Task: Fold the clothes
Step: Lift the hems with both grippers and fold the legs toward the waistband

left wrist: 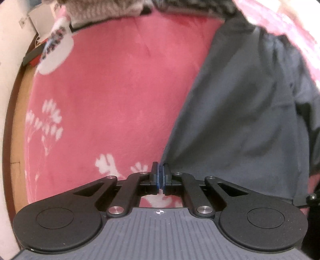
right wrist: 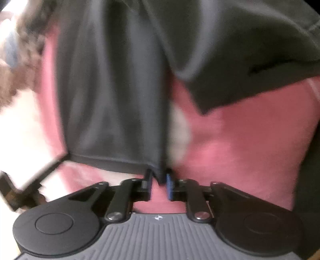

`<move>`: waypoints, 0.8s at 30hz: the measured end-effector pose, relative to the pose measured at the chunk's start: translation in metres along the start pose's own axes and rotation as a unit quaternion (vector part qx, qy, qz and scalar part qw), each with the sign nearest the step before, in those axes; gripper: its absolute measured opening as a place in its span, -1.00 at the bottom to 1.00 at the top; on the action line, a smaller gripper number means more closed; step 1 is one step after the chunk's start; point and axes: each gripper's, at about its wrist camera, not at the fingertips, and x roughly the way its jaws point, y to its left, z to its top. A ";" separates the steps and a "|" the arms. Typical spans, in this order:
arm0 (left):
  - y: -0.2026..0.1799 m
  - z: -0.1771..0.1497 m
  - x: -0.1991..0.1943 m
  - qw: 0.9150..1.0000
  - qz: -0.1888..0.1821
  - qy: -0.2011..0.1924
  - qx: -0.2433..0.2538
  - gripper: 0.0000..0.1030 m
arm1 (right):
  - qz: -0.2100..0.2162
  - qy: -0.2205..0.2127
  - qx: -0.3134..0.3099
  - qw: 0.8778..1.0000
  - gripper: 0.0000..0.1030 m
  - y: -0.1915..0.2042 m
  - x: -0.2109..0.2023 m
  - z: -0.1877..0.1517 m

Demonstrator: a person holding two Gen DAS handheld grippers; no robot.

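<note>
A dark grey garment [left wrist: 250,120] lies over a pink flower-print blanket [left wrist: 120,90]. In the left wrist view it covers the right half, and its near corner runs down into my left gripper [left wrist: 161,172], whose blue pads are pressed together on it. In the right wrist view the same garment [right wrist: 120,90] hangs in long folds that gather at my right gripper [right wrist: 159,178]. Those jaws stand a little apart with the bunched hem corner held between them. This view is motion-blurred. A loose flap of the garment [right wrist: 240,60] drapes at the upper right.
A grey-brown furry blanket [left wrist: 104,10] lies along the far edge. A wooden bed frame [left wrist: 18,120] and a pale wall border the left, with small items [left wrist: 34,56] beside the frame. A black bracket-like object [right wrist: 12,192] shows blurred at the lower left of the right wrist view.
</note>
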 end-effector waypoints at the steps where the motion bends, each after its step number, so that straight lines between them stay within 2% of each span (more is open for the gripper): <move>1: -0.002 -0.001 0.004 1.000 0.008 0.004 0.009 -0.89 | -0.012 0.003 -0.005 1.000 -0.41 0.000 0.002 0.000; 3: -0.005 -0.003 0.002 1.000 0.017 0.003 0.027 -0.88 | -0.030 0.001 -0.024 0.999 -0.06 -0.001 -0.006 -0.002; 4: -0.006 -0.004 0.002 0.999 0.021 0.002 0.036 -0.79 | -0.036 -0.007 -0.040 0.999 -0.05 -0.002 -0.019 -0.005; 5: -0.007 -0.005 0.001 0.999 0.026 0.002 0.044 -0.54 | -0.036 -0.014 -0.058 0.998 -0.05 0.002 -0.034 -0.006; 7: -0.008 -0.006 -0.005 0.998 0.041 0.004 0.055 -0.38 | -0.026 -0.038 -0.084 0.995 -0.06 0.007 -0.068 -0.005; 10: -0.010 -0.006 -0.024 0.997 0.052 -0.004 0.051 -0.38 | -0.018 -0.115 -0.126 0.985 -0.06 0.011 -0.132 0.000; 13: -0.013 -0.003 -0.050 0.998 0.046 -0.031 0.036 -0.38 | -0.050 -0.208 -0.151 0.965 -0.06 -0.001 -0.199 -0.001; 16: -0.032 0.004 -0.076 0.997 0.000 -0.072 0.025 -0.36 | -0.084 -0.271 -0.140 0.948 -0.07 -0.025 -0.242 -0.002; 19: -0.068 0.014 -0.081 0.993 -0.076 -0.089 0.028 -0.34 | -0.106 -0.315 -0.126 0.935 -0.11 -0.052 -0.265 -0.006; 22: -0.112 0.019 -0.072 0.984 -0.148 -0.084 0.047 -0.34 | -0.085 -0.330 -0.109 0.934 -0.12 -0.075 -0.265 -0.005; 24: -0.146 0.017 -0.063 0.979 -0.173 -0.075 0.072 -0.34 | -0.033 -0.319 -0.062 0.945 -0.19 -0.096 -0.255 0.002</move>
